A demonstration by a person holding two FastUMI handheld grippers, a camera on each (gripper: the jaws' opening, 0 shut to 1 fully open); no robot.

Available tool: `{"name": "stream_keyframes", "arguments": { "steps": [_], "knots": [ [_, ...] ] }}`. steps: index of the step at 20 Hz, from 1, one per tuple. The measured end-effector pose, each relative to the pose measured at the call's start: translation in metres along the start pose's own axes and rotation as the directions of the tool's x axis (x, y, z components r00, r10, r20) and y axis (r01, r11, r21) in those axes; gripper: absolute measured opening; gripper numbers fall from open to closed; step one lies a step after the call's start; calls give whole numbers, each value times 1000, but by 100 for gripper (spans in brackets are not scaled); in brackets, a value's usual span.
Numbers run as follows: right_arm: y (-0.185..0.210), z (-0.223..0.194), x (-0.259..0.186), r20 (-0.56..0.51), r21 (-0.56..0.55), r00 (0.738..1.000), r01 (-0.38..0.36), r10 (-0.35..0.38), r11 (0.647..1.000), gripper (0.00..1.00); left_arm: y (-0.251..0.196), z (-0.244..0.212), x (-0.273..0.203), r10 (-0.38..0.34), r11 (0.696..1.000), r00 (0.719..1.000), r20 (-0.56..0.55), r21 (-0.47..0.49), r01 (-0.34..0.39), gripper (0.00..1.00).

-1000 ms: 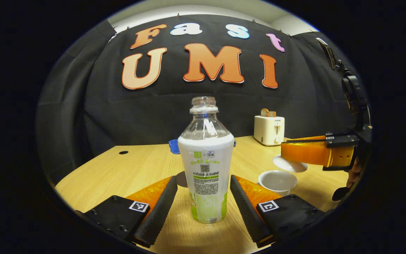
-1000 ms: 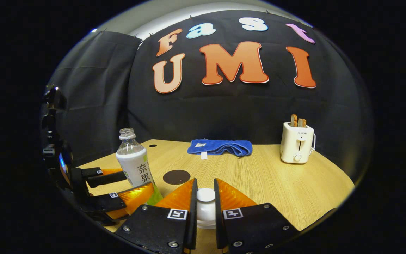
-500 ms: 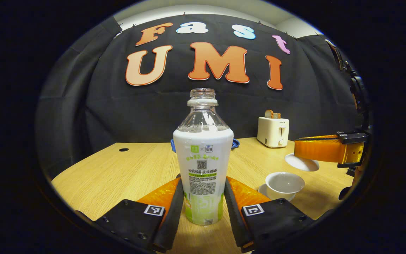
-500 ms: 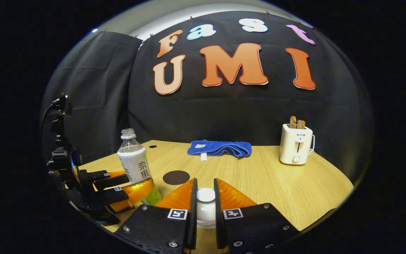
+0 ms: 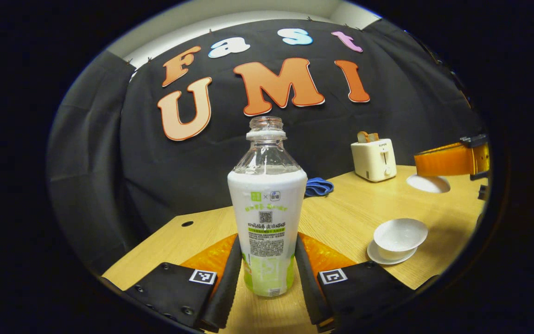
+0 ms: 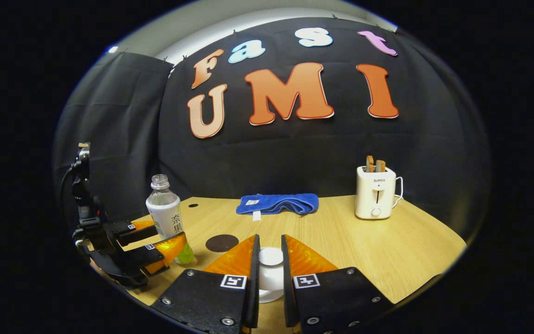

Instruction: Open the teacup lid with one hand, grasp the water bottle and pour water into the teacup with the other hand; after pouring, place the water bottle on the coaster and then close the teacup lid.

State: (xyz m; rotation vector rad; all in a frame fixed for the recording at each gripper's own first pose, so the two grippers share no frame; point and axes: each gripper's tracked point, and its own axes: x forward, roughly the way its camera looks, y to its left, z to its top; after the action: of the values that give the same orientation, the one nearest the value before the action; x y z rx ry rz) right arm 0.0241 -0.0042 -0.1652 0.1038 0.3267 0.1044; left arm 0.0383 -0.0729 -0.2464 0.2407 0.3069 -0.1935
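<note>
Though clamped — bottle [image 5: 267, 218] base half hidden.

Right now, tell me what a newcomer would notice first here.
The uncapped water bottle stands out, upright and gripped between the left tool fingers. To its right sits the open white teacup on its saucer. The right tool holds the teacup lid clear of it.

From my left hand-held gripper [image 5: 267, 278], the water bottle [image 5: 267, 218] stands at twelve o'clock, the teacup [image 5: 399, 236] at three, the toaster [image 5: 373, 160] at two, far back on the tabletop [image 5: 341, 213].
</note>
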Motion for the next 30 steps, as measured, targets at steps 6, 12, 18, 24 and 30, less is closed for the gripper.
{"name": "stream_keyframes", "arguments": {
  "steps": [6, 12, 18, 24, 30],
  "knots": [
    [-30, -6, -3, 6, 31, 999, 46, -46, 998, 23, 2, -2, 3, 30, 986, 998, -51, 165, -21, 65],
    [-53, -3, -8, 27, 46, 996, 78, -79, 996, 23, -5, 2, 2, 46, 909, 998, -42, 416, -24, 66],
    [-75, -5, -14, 38, 72, 993, 105, -108, 992, 23, -17, -9, 8, 46, 817, 997, -61, 577, -2, 66],
    [-98, -7, -23, 36, 97, 990, 131, -136, 987, 23, -21, -8, 8, 53, 679, 997, -62, 734, 9, 66],
    [-110, -11, -27, 35, 109, 988, 147, -151, 983, 22, -31, -12, 5, 29, 553, 997, -66, 832, 39, 65]
  ]
}}
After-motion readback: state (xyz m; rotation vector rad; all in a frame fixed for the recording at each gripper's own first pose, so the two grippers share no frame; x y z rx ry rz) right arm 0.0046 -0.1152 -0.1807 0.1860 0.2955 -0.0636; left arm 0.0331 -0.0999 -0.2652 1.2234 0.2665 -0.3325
